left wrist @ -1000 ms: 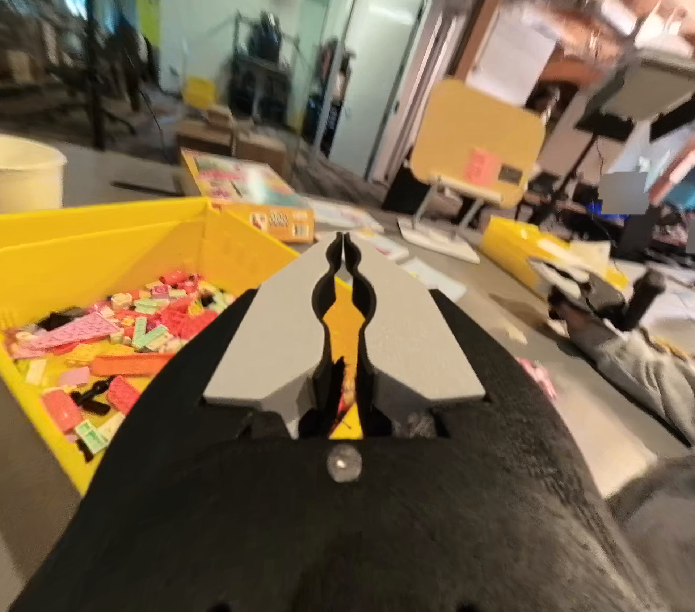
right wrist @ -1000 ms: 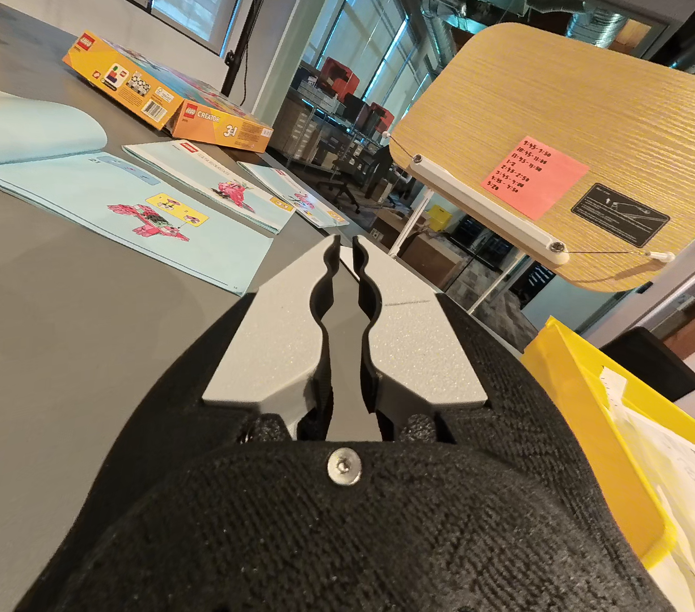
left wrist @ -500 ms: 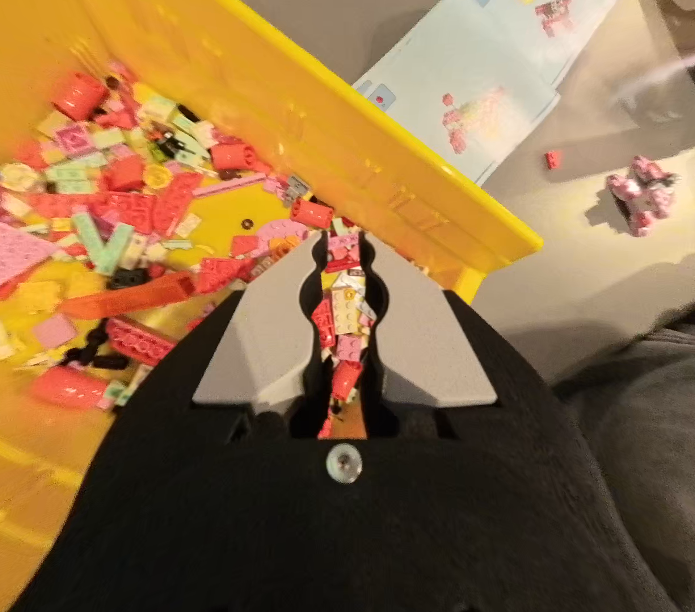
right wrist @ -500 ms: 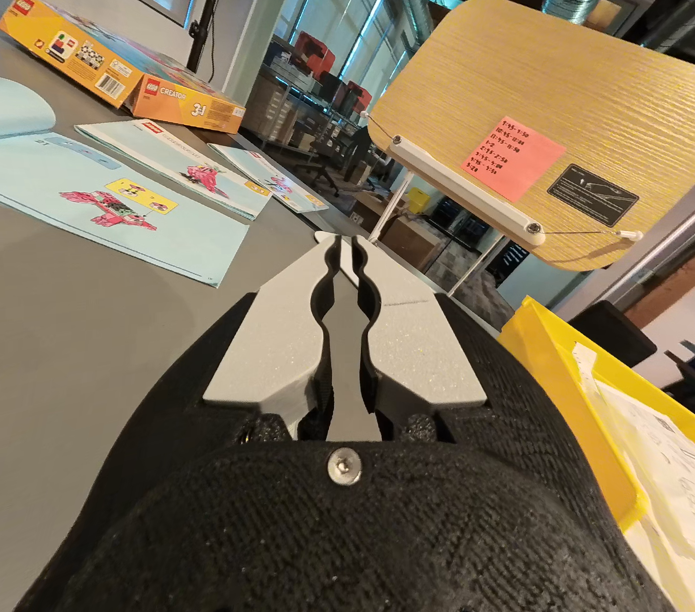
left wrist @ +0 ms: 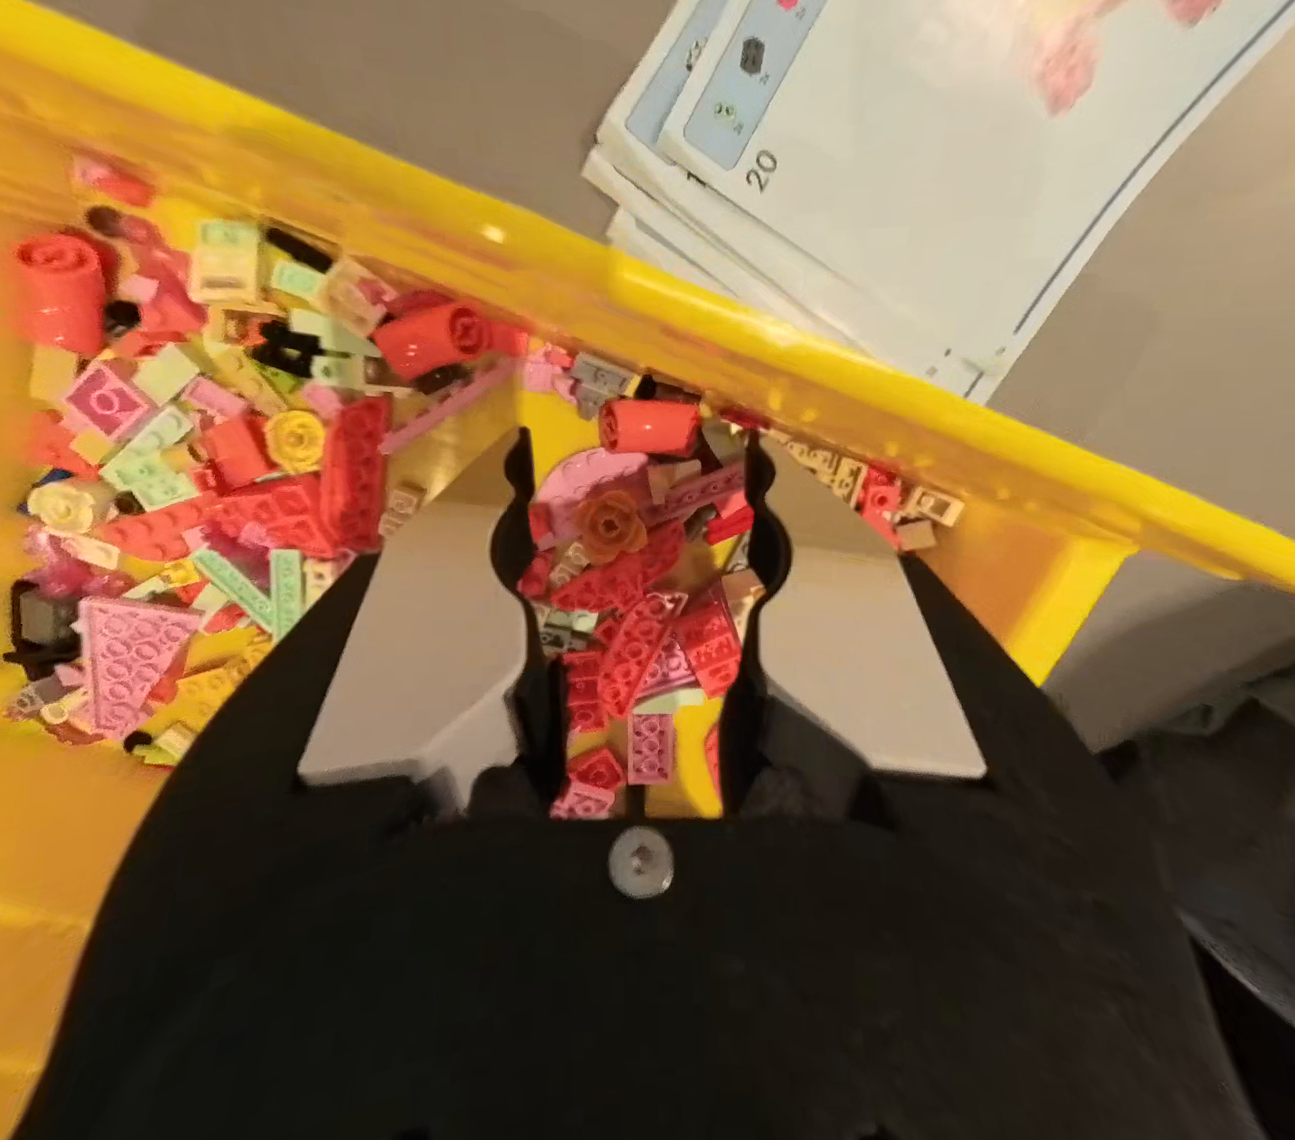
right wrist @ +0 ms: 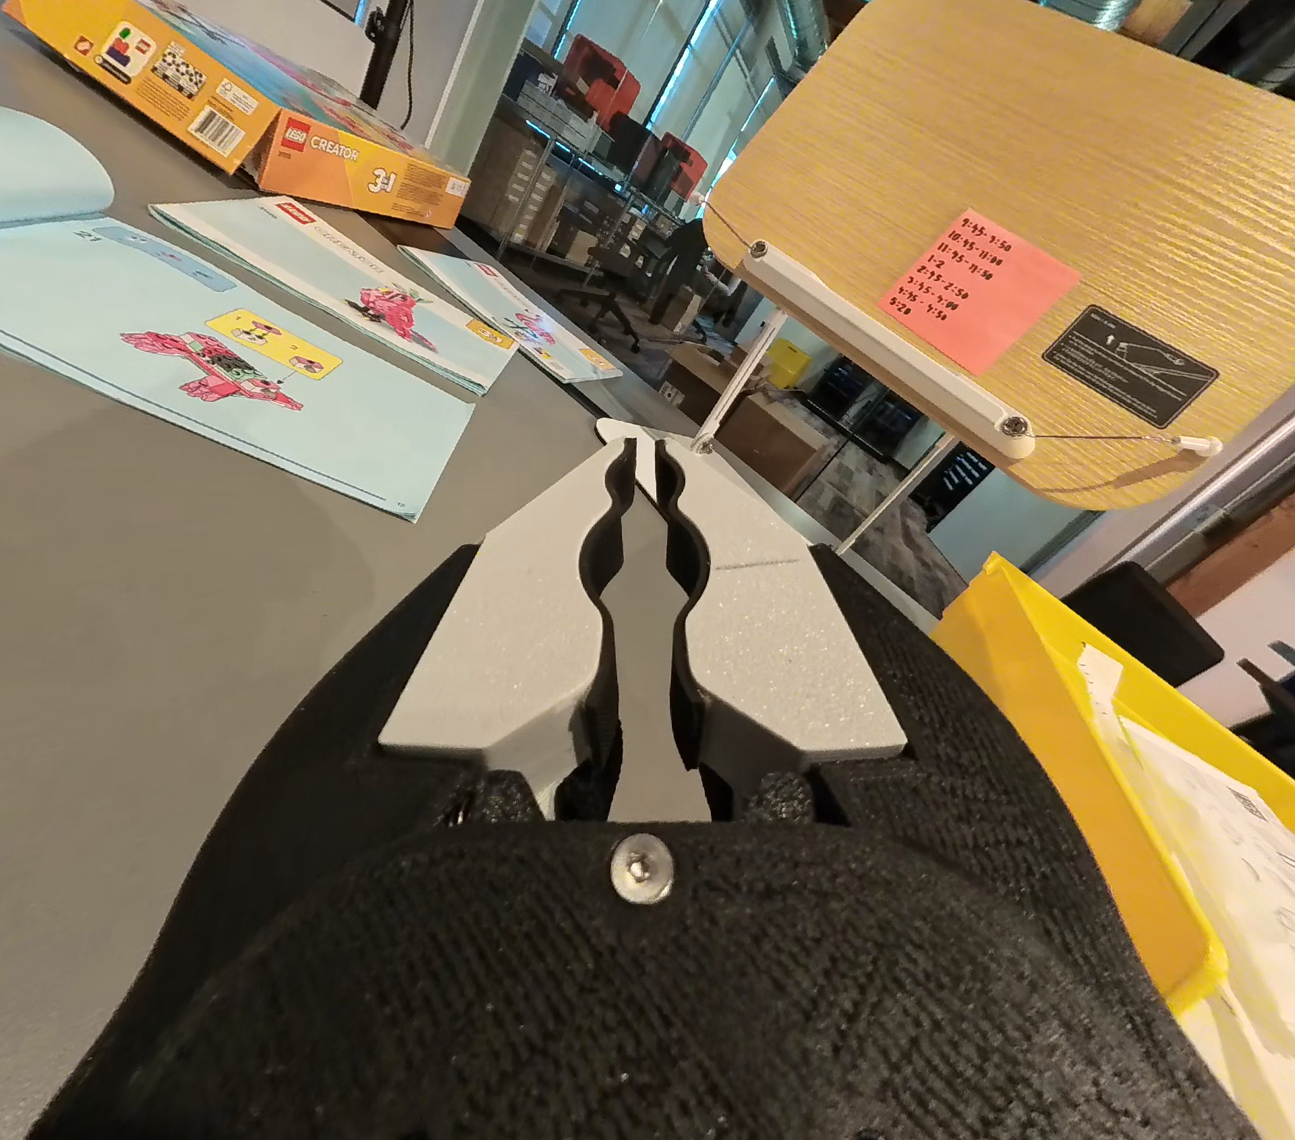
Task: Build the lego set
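A yellow bin [left wrist: 806,356] holds a heap of loose lego pieces in red, pink, mint and yellow. My left gripper [left wrist: 636,447] is open and points down into the bin just above the pieces, holding nothing. Between its fingers lie a red round brick [left wrist: 652,426], an orange flower piece [left wrist: 610,525] and red plates [left wrist: 638,644]. My right gripper [right wrist: 645,449] is shut and empty, low over the grey table [right wrist: 175,581]. An open instruction booklet [right wrist: 210,363] lies ahead to its left and also shows in the left wrist view [left wrist: 946,125].
Two more booklets [right wrist: 364,279] and the orange lego box [right wrist: 231,118] lie farther back on the table. A wooden book stand [right wrist: 981,209] with a pink note rises ahead to the right. A second yellow bin [right wrist: 1051,721] with papers sits beside my right gripper. The gap from one gripper's tips to the other's is roughly 50 centimeters.
My left gripper has tipped down from looking across the room to pointing into the bin, moved closer to the pieces, and opened its jaws. The right gripper has shifted only slightly.
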A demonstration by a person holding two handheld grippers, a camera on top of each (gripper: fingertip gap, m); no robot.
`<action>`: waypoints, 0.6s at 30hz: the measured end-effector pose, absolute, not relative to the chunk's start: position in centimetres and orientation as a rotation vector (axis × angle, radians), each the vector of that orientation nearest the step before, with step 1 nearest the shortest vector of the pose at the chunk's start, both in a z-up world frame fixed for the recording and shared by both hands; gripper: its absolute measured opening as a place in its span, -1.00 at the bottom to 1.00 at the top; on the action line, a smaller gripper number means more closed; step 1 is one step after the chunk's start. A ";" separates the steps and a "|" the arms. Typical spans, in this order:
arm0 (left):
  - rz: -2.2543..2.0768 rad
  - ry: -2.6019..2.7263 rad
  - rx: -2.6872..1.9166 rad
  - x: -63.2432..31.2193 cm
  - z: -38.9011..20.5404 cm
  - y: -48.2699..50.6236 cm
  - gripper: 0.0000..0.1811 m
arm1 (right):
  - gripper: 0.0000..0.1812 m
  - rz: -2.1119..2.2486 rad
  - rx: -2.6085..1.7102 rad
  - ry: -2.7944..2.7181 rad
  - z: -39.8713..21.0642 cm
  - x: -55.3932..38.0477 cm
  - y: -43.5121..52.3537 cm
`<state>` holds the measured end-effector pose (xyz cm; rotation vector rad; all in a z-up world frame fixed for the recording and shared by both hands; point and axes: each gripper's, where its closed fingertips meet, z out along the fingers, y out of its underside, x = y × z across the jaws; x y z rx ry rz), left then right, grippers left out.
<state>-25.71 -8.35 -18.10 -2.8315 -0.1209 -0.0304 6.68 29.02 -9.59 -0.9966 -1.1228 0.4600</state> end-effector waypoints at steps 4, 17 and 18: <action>-0.250 -0.069 -2.872 -23.6 -19.0 -9.1 -0.55 | -0.97 0.464 -0.996 -1.129 -9.6 6.6 28.9; -0.080 -0.393 -2.745 -29.8 -16.1 -11.1 -0.64 | -0.95 0.490 -0.994 -1.131 -9.6 6.4 28.7; -0.076 -0.415 -2.727 -30.4 -15.4 -11.2 -0.60 | -0.95 0.493 -0.995 -1.131 -9.6 6.4 28.7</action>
